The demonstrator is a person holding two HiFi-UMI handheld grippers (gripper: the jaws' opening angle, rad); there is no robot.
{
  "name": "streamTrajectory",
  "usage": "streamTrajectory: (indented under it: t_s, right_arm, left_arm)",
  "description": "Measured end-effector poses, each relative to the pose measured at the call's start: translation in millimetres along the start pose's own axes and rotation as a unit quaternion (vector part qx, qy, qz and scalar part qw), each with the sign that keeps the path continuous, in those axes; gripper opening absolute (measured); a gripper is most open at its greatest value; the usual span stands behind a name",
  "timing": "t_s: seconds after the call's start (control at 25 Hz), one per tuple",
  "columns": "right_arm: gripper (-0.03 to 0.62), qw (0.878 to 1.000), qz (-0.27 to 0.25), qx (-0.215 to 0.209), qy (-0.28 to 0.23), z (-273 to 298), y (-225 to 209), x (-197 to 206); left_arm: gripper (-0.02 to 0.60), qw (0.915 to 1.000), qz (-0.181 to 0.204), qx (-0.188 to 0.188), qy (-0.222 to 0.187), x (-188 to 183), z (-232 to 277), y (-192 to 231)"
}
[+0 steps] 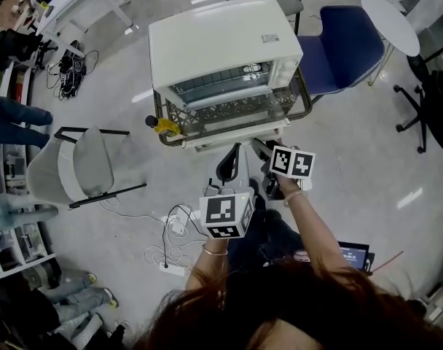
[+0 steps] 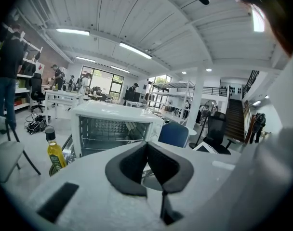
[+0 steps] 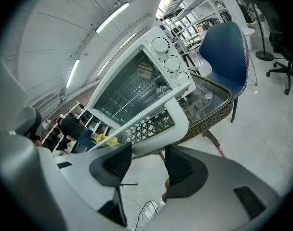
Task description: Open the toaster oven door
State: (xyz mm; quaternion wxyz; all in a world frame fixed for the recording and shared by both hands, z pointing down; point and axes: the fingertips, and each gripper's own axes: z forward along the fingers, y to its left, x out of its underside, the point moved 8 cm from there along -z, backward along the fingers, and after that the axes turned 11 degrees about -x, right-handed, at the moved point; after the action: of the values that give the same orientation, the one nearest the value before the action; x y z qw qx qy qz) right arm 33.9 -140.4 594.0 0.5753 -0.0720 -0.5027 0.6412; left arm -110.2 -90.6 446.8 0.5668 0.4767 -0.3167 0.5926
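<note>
Grey workshop floor fills the head view. At upper centre, the white toaster oven (image 1: pixel 221 46) sits on a wicker-edged counter (image 1: pixel 304 99), its door (image 1: pixel 236 133) dropped open toward me. My left gripper (image 1: pixel 229 159) and right gripper (image 1: pixel 263 149) hover just below it. In the left gripper view, my jaws are pressed together on nothing, with the oven ahead. In the right gripper view, my jaws stand apart and empty, just under the door's edge.

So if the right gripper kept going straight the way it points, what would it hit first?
Most likely the lowered door of the toaster oven. Its white handle edge lies right ahead, between the spread fingers of the right gripper. How far off it is, I can't judge.
</note>
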Motion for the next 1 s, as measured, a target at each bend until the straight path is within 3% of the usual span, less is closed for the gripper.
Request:
streamTrajectory:
  t_s: [1.0]
  right_arm:
    - [0.204,0.999,0.010,0.016,0.031,10,-30,33]
  left_arm:
    - [0.015,0.9998,-0.002,-0.012,0.013,49,3,15]
